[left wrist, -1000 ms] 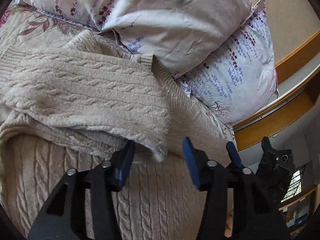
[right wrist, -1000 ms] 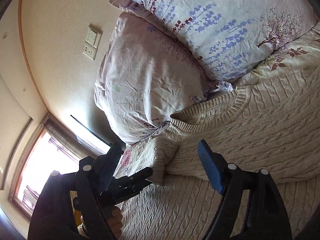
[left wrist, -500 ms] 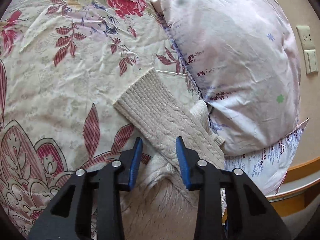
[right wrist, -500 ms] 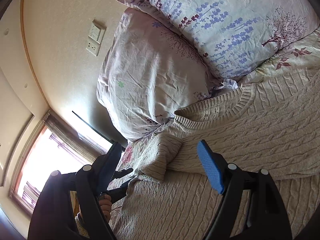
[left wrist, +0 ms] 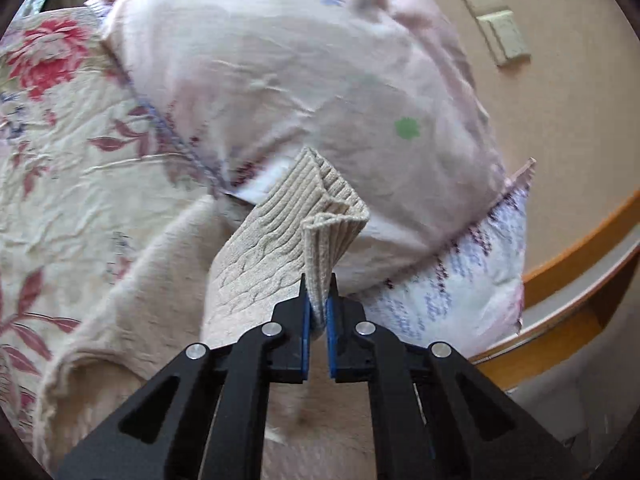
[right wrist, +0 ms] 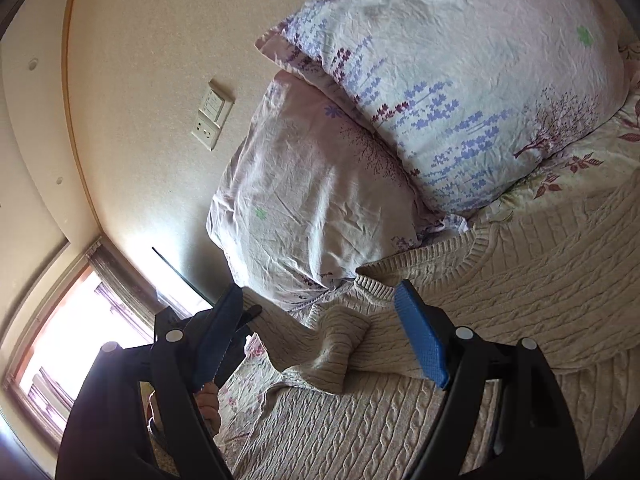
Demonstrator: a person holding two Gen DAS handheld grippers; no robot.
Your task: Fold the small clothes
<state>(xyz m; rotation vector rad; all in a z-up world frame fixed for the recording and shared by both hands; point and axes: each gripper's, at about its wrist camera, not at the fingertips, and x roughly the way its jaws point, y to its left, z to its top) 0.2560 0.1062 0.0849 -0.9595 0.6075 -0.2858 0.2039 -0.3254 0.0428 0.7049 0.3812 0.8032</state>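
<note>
Against the floral pillows (left wrist: 280, 80), the left gripper (left wrist: 317, 320) pinches the sweater (right wrist: 520, 280) sleeve's ribbed cuff (left wrist: 332, 216) — sleeve running back toward the body — while the right gripper (right wrist: 320, 336) hovers spread above the bed.

Cream cable-knit sweater (right wrist: 500, 280) with a ribbed beige cuff (left wrist: 320, 216). Pale pink pillow (left wrist: 304, 80) dotted with green and blue flowers; white pillow (right wrist: 460, 80) printed with purple lavender sprigs and a small tree. Ivory bedspread (left wrist: 60, 140) patterned in red blooms and maroon leaves; blue pads (right wrist: 420, 340) on black gripper arms.
</note>
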